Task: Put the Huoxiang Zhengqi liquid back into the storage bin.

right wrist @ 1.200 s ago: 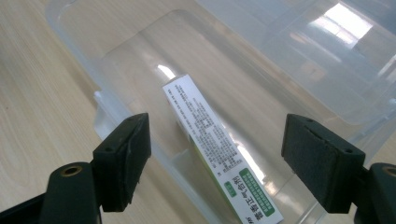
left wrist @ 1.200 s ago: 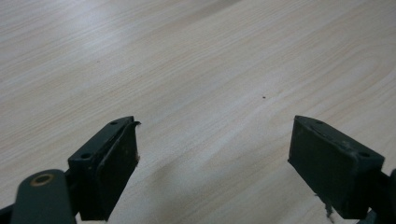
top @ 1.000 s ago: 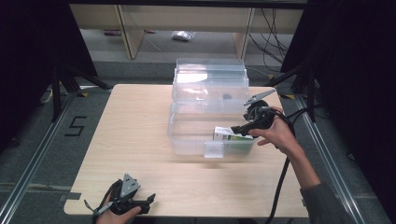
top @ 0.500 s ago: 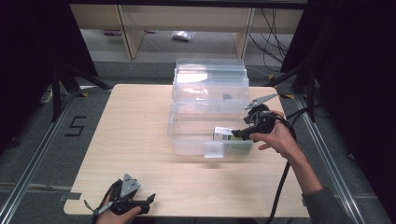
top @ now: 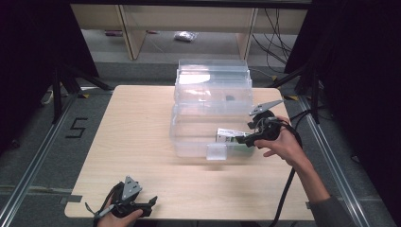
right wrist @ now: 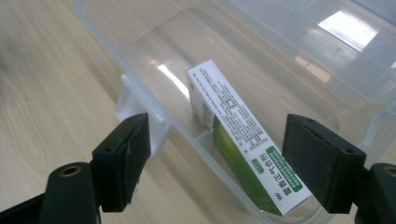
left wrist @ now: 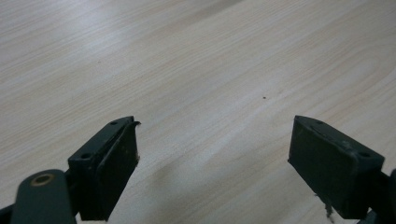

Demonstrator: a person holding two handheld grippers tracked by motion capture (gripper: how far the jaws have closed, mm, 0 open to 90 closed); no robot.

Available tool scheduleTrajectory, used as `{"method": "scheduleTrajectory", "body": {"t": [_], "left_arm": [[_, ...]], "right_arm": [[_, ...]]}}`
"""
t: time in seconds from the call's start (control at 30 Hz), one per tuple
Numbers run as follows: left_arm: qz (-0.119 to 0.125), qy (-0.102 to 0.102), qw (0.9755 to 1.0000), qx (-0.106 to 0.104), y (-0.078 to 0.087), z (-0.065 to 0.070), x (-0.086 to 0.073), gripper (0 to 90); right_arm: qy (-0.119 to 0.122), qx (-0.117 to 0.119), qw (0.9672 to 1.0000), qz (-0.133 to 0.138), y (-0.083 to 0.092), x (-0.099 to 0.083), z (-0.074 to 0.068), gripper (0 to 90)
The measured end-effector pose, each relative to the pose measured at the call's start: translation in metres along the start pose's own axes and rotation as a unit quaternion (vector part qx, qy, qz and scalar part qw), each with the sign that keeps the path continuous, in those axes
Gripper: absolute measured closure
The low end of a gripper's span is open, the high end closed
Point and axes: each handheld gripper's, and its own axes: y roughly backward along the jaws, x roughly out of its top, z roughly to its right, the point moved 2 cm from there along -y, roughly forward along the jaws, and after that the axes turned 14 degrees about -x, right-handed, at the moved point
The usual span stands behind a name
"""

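Note:
A white and green carton [right wrist: 243,140] lies tilted inside a clear plastic bin [right wrist: 280,56], leaning against its near wall. In the high view the carton [top: 228,135] sits at the bin's [top: 194,142] front right corner. My right gripper [top: 242,139] hovers just right of the carton. In the right gripper view its jaws stand wide above the carton without touching it, so my right gripper [right wrist: 217,135] is open. My left gripper [top: 150,204] rests at the table's front left edge, and in its own view my left gripper [left wrist: 215,128] is open over bare wood.
The bin's clear lid [top: 213,78] stands raised at the back. A small clear latch flap [top: 216,152] hangs from the bin's front wall. The wooden table [top: 137,127] ends near a metal rail on the right. Shelving and cables lie beyond the far edge.
My right hand has shifted only slightly beside the bin; the carton stays where it was. The left hand has not moved.

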Motion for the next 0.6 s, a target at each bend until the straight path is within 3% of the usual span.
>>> {"method": "scheduleTrajectory", "body": {"t": [0.2, 0.33, 0.37, 0.4, 0.43, 0.47, 0.57, 0.6], "left_arm": [[0.0, 0.001, 1.0, 0.0, 0.0, 0.0, 0.0, 15.0], [0.0, -0.001, 1.0, 0.0, 0.0, 0.0, 0.0, 15.0], [-0.001, -0.001, 1.0, 0.0, 0.0, 0.0, 0.0, 15.0], [0.0, -0.001, 1.0, 0.0, 0.0, 0.0, 0.0, 15.0], [0.001, -0.001, 1.0, 0.001, 0.0, 0.0, 0.0, 15.0], [-0.001, -0.002, 1.0, 0.001, 0.0, 0.0, 0.0, 15.0], [-0.001, -0.001, 1.0, 0.0, 0.0, 0.0, 0.0, 15.0], [-0.001, -0.002, 1.0, 0.0, 0.0, 0.0, 0.0, 15.0]], "right_arm": [[-0.011, 0.0, 0.9999, 0.002, 0.002, -0.004, -0.004, 22.1], [-0.006, 0.001, 1.0, 0.007, 0.003, -0.007, -0.004, 21.6], [-0.008, 0.002, 0.9999, 0.012, 0.003, -0.008, -0.005, 21.4], [-0.027, 0.005, 0.9996, -0.003, 0.006, -0.009, -0.008, 21.1], [-0.013, 0.003, 0.9999, 0.009, 0.004, -0.01, -0.006, 21.0], [-0.022, 0.004, 0.9997, 0.007, 0.005, -0.012, -0.007, 20.9], [-0.011, 0.007, 0.9994, 0.031, 0.003, -0.015, -0.007, 20.6], [-0.008, 0.006, 0.9997, 0.024, 0.005, -0.016, -0.006, 20.6]]}}
